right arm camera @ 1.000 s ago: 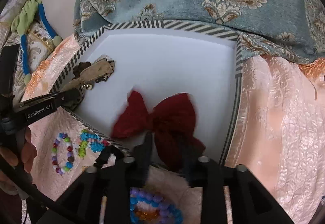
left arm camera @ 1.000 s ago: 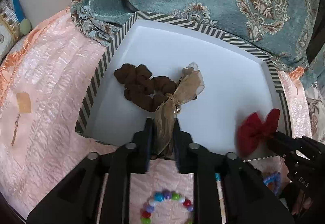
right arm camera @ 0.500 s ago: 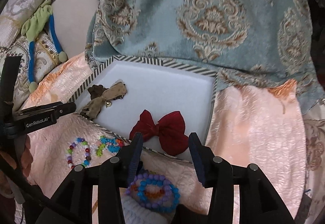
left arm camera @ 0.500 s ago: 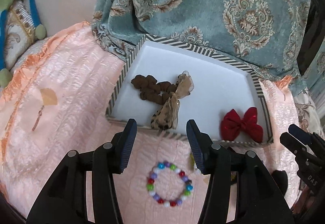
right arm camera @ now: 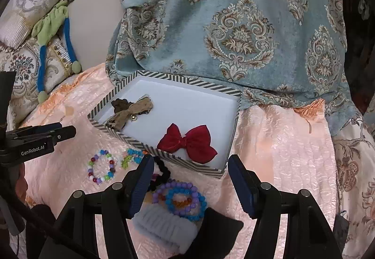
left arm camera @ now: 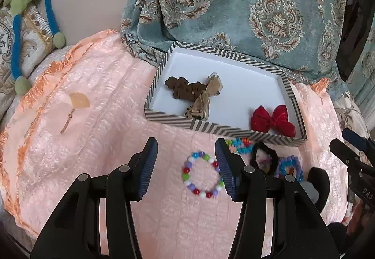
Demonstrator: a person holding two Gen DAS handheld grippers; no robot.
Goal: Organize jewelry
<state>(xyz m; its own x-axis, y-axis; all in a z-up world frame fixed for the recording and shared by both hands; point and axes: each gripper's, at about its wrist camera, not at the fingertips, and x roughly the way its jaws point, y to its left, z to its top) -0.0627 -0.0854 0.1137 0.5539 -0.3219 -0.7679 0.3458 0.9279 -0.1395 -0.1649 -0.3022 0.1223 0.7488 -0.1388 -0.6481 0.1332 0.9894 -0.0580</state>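
Observation:
A striped box [left arm camera: 164, 118] [right arm camera: 187, 161] with a white floor holds a brown scrunchie with a tan bow [left arm camera: 199, 92] [right arm camera: 131, 111] and a red bow [left arm camera: 271, 120] [right arm camera: 189, 141]. My left gripper [left arm camera: 186, 167] is open and empty, above a multicoloured bead bracelet [left arm camera: 202, 174] [right arm camera: 102, 166] in front of the box. My right gripper [right arm camera: 191, 184] is open and empty, above purple and blue bead bracelets [right arm camera: 180, 200] [left arm camera: 289, 166]. A teal bead piece [left arm camera: 239, 142] [right arm camera: 132, 157] and a black hair tie [left arm camera: 263, 160] [right arm camera: 161, 173] lie by the box's front wall.
Everything rests on a pink quilted cloth [left arm camera: 93, 118] [right arm camera: 281, 153]. A teal patterned blanket [left arm camera: 257, 12] [right arm camera: 234, 24] rises behind the box. A thin pendant and tan patch [left arm camera: 72, 106] lie on the cloth at left. A green and blue soft toy [left arm camera: 30, 12] [right arm camera: 51, 36] lies far left.
Both grippers opened, let go of the tan bow scrunchie and the red bow inside the box, and pulled back toward me. The bracelets in front of the box came into view.

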